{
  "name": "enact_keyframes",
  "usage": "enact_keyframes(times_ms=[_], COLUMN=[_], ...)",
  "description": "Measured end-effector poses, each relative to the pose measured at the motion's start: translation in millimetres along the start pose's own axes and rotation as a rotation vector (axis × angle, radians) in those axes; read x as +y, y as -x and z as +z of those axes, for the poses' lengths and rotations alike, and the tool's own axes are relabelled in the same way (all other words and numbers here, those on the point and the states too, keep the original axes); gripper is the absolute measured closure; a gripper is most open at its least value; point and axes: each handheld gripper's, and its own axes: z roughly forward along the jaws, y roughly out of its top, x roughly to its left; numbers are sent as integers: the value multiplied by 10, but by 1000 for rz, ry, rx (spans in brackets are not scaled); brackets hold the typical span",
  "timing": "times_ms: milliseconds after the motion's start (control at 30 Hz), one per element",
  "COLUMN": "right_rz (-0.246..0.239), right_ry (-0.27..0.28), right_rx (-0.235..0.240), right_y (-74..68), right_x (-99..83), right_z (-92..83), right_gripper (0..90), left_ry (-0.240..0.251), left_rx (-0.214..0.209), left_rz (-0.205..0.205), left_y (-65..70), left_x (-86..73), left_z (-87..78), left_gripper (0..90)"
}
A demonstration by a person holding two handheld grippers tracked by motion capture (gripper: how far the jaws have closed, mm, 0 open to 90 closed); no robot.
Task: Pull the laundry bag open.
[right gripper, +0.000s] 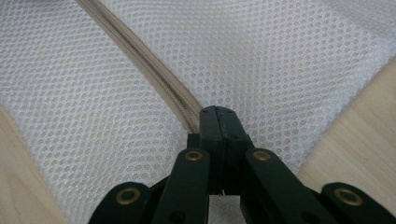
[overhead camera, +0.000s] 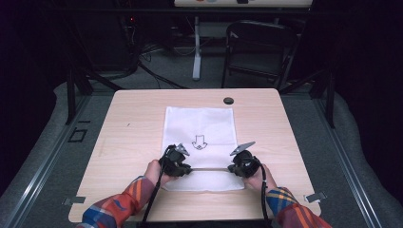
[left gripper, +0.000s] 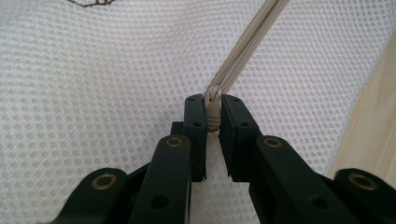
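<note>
Black jaws of our left tongs (left gripper: pixel 213 122) are pinching the small grey zipper pull (left gripper: pixel 213 112) of a white mesh bag (left gripper: pixel 93 93), with the beige zipper (left gripper: pixel 247 46) running away ahead of the tips and up to the right in the left gripper view. Our right tongs (right gripper: pixel 218 122) are pressed fully together at the zipper's other end, and we judge they clamp the tape or the mesh there, though the jaws hide exactly what lies between them.

From the high view, the bag lies flat on the wooden table (overhead camera: pixel 128 123), its printed arrow (overhead camera: pixel 199 141) just beyond the two tongs, and the zipper stretches taut between the left tongs (overhead camera: pixel 186 168) and the right tongs (overhead camera: pixel 233 167), near the bag's close edge.

We judge the step in hand to be working the zipper: one side anchors, the other drags the slider. Whether the teeth ahead are meshed or parted we cannot tell. Next we must draw the pull along the line of the zipper toward the right tongs, keeping the anchor firm and the mesh flat so nothing bunches or snags in the slider.
</note>
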Motion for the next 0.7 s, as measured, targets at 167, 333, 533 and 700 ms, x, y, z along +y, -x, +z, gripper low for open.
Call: enact_keyframes(times_ms=[167, 333, 533, 700], right_rz=[-4, -1, -1, -1], right_ry=[-5, -1, -3, -3], right_rx=[2, 1, 1, 2], right_y=[2, 2, 6, 7], right_x=[2, 0, -1, 0], right_z=[-3, 0, -3, -3], right_gripper=[900, 900, 900, 900], left_ry=[-2, -4, 0, -5], left_rx=[3, 12, 16, 22], left_rz=[-10, -13, -33, -43], left_y=[-21, -46, -82, -121], left_x=[-35, -58, -105, -152], left_z=[-35, -65, -111, -151], left_gripper=[811, 812, 811, 812])
